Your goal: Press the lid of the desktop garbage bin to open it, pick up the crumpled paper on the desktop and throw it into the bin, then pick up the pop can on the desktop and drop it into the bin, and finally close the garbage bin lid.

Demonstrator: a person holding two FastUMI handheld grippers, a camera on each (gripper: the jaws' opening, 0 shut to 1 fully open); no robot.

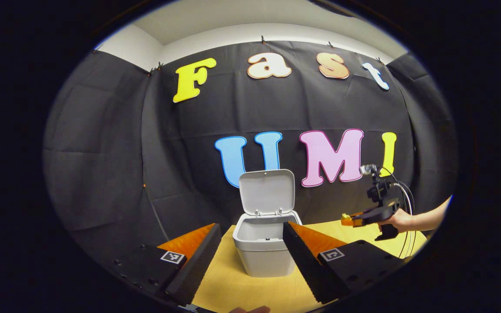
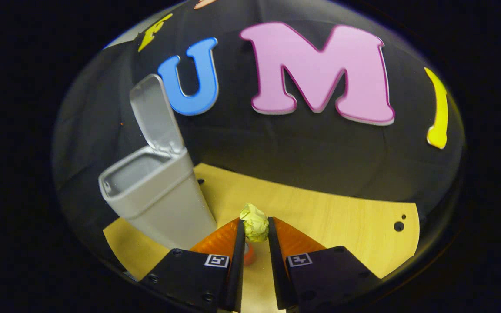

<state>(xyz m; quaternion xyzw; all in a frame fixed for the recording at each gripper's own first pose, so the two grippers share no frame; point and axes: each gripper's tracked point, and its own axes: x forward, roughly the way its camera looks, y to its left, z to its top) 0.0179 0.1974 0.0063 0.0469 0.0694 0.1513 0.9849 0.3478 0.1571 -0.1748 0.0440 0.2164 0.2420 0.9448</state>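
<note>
The grey desktop bin [image 1: 262, 248] stands on the wooden table with its lid [image 1: 267, 191] swung up and open. My left gripper [image 1: 251, 233] is open, its fingers on either side of the bin and nearer to me than it. At the right, a hand holds my right gripper [image 1: 349, 219] above the table. In the right gripper view that gripper [image 2: 255, 229] is shut on the yellow-green crumpled paper [image 2: 254, 222], lifted off the table. The open bin [image 2: 157, 198] stands to its left there. A bit of the orange-red pop can [image 2: 248, 255] shows between the fingers, below the paper.
The wooden table [image 2: 342, 221] runs back to the black cloth wall, with small holes [image 2: 399, 226] near its right edge. A person's forearm [image 1: 424, 217] reaches in from the right in the left gripper view.
</note>
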